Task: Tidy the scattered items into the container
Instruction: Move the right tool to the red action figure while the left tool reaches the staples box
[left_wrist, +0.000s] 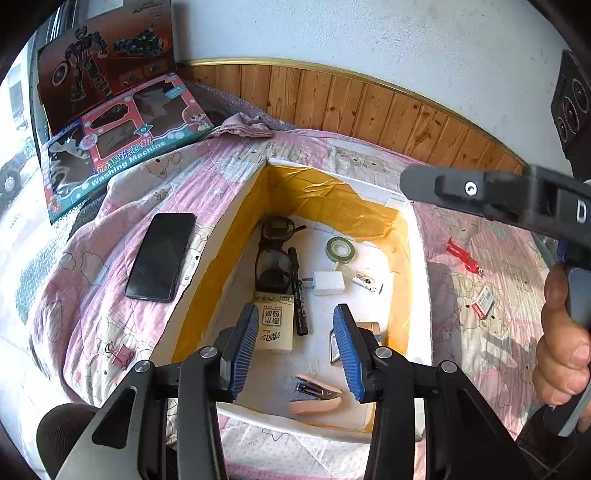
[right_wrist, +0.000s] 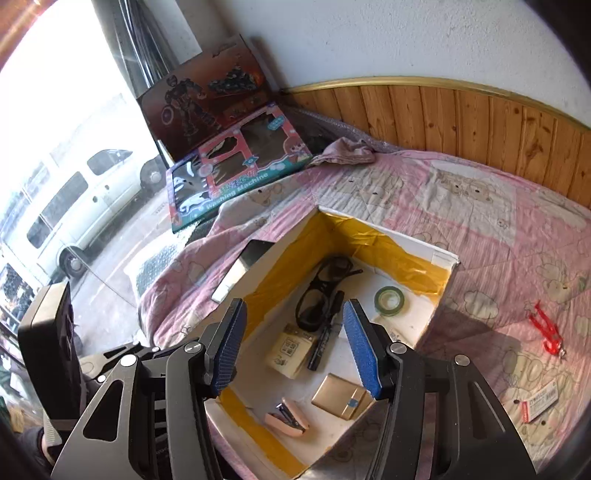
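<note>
A white box (left_wrist: 255, 184) (right_wrist: 291, 240) lined with yellow tape sits on the pink quilt. Inside lie black glasses (left_wrist: 273, 258) (right_wrist: 317, 295), a black pen (left_wrist: 299, 295) (right_wrist: 327, 332), a tissue pack (left_wrist: 275, 321) (right_wrist: 290, 349), a green tape roll (left_wrist: 340, 249) (right_wrist: 389, 301), a white charger (left_wrist: 328, 283), a pink stapler (left_wrist: 317, 397) (right_wrist: 286, 415) and a gold case (right_wrist: 341, 397). My left gripper (left_wrist: 299, 350) hangs open above the box, empty. My right gripper (right_wrist: 295, 347) is also open and empty over it. Outside lie a black phone (left_wrist: 160, 256) (right_wrist: 242, 269), a pink binder clip (left_wrist: 120, 354), a red clip (left_wrist: 463, 256) (right_wrist: 546, 328) and a small white-and-red pack (left_wrist: 484, 301) (right_wrist: 537, 404).
Two toy boxes (left_wrist: 122, 144) (right_wrist: 236, 170) lean against the wall at the back left, beside a crumpled cloth (left_wrist: 243, 125) (right_wrist: 347, 151). Wood panelling (left_wrist: 369, 110) runs behind the bed. A hand (left_wrist: 565, 343) holds the right gripper's handle. A window with a white van (right_wrist: 74, 206) is at left.
</note>
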